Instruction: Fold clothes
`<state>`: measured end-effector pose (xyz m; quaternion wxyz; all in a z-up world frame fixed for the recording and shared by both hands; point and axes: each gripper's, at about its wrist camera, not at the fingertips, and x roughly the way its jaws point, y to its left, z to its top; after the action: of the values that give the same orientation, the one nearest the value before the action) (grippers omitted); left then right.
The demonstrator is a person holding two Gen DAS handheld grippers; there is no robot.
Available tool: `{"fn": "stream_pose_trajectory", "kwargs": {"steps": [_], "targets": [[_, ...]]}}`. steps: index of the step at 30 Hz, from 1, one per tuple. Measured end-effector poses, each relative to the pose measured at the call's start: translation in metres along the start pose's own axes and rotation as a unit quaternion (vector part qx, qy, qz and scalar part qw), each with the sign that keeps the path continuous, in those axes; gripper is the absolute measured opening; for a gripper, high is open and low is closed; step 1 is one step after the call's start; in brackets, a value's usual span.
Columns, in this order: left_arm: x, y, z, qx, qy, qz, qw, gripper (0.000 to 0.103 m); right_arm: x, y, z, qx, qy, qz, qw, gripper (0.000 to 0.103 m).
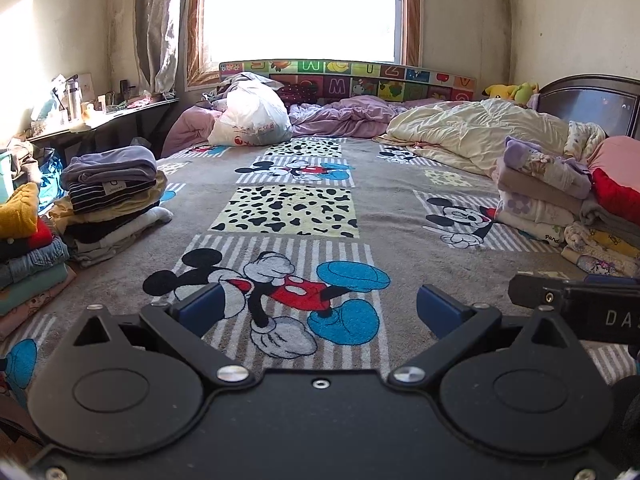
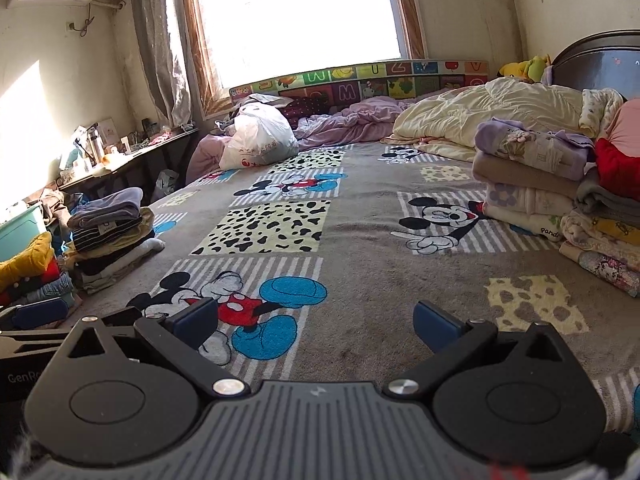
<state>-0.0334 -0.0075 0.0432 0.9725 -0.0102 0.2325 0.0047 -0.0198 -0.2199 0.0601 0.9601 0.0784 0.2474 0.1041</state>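
My left gripper [image 1: 320, 310] hangs open over the cartoon-mouse bed cover [image 1: 392, 216], nothing between its blue pads. My right gripper [image 2: 316, 320] is open too, empty, just right of the left one; its body shows at the right edge of the left wrist view [image 1: 576, 300]. A stack of folded clothes [image 1: 112, 196] topped by a grey-purple piece sits at the bed's left edge. A second folded pile [image 1: 28, 252] with a yellow knit lies nearer on the left. On the right stand folded pastel clothes [image 2: 532, 176] beside a red and pink heap [image 2: 616, 160].
A white plastic bag [image 1: 252, 116], a purple quilt [image 1: 340, 118] and a cream quilt [image 1: 476, 128] lie at the far end under the window. A cluttered dark desk [image 1: 100, 116] stands left of the bed. A dark headboard [image 1: 592, 100] rises at the right.
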Motion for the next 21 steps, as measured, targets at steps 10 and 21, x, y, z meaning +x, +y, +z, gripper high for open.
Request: {"fn": "stream_pose_trajectory", "kwargs": {"steps": [10,21], "targets": [[0.027,-0.009,-0.017,0.043,0.030,0.020,0.9984,0.103,0.016,-0.017,-0.021,0.024,0.033,-0.020,0.999,0.103],[0.039,0.002,-0.022,0.024,0.049,0.006,0.9985,0.103,0.028,-0.003,-0.027,0.005,0.047,-0.029,0.998,0.103]]}}
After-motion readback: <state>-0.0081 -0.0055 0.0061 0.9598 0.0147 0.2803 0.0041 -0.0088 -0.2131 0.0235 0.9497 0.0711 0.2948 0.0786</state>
